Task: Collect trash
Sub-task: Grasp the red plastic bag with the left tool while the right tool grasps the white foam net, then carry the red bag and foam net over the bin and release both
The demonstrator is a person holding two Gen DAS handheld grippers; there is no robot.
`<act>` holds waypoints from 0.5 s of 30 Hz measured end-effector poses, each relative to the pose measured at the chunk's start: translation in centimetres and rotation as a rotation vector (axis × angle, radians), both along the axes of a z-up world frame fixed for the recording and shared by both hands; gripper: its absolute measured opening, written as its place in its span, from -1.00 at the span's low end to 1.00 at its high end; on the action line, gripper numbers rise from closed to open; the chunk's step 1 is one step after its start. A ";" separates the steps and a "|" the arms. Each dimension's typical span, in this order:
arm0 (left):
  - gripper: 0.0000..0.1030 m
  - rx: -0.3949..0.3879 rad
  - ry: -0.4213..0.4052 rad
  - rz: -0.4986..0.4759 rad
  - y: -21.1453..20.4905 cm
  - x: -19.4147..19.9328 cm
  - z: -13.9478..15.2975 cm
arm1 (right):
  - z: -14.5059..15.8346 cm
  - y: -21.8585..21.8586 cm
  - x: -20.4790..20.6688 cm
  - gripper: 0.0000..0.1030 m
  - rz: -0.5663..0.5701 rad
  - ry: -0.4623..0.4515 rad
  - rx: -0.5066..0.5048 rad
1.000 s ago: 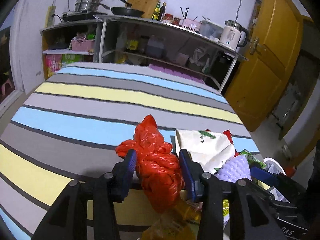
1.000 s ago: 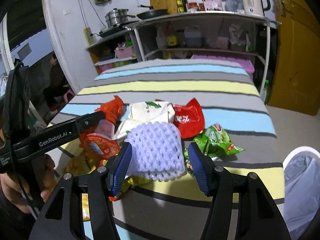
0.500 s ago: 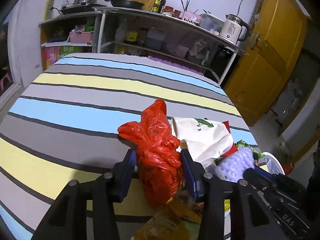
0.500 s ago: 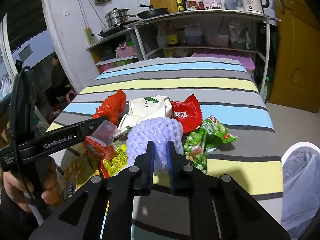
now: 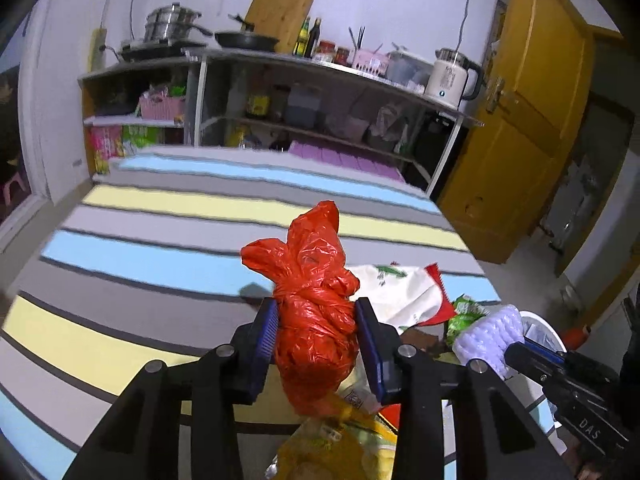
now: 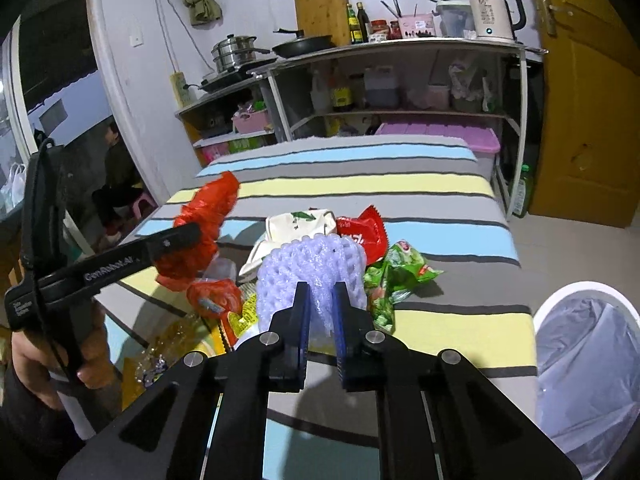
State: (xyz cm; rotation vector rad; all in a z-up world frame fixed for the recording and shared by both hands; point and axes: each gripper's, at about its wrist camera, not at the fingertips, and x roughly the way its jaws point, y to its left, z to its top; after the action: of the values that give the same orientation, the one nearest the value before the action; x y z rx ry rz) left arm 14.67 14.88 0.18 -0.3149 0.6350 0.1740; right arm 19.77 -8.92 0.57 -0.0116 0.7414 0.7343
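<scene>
My left gripper [image 5: 316,320] is shut on a crumpled red plastic bag [image 5: 312,276] and holds it above the striped table; the bag also shows in the right wrist view [image 6: 200,228]. My right gripper [image 6: 320,304] is shut on a lilac foam fruit net [image 6: 312,264], lifted off the trash pile; the net shows at the right of the left wrist view [image 5: 490,336]. On the table lie a white wrapper [image 6: 292,224], a red snack packet [image 6: 364,236], a green packet [image 6: 400,268] and yellow wrappers [image 6: 168,352].
A white bin with a clear liner [image 6: 588,364] stands at the table's right edge. The striped tablecloth [image 6: 360,176] runs back to shelves with pans, bottles and a kettle [image 6: 492,12]. A yellow door [image 5: 528,128] is at the right.
My right gripper closed on the foam net and lifted it. My left gripper raised the red bag higher off the table.
</scene>
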 end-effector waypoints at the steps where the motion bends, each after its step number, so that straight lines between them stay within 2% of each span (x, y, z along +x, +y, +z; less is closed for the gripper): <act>1: -0.24 0.007 -0.010 0.000 -0.2 -0.3 0.5 | 0.3 -0.2 -0.1 -0.78 -0.003 -0.006 0.004; 7: -0.24 0.034 -0.063 -0.029 -1.7 -2.3 3.2 | 2.1 -2.0 -1.3 -0.78 -0.033 -0.041 0.025; 15: -0.24 0.039 -0.109 -0.107 -5.2 -4.3 5.3 | 3.6 -4.8 -3.3 -0.78 -0.076 -0.078 0.042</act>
State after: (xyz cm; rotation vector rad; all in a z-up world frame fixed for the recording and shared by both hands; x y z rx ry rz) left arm 10.33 9.70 5.45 -0.2502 0.5385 0.0665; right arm 16.47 -13.69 4.19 0.0263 0.6482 0.6729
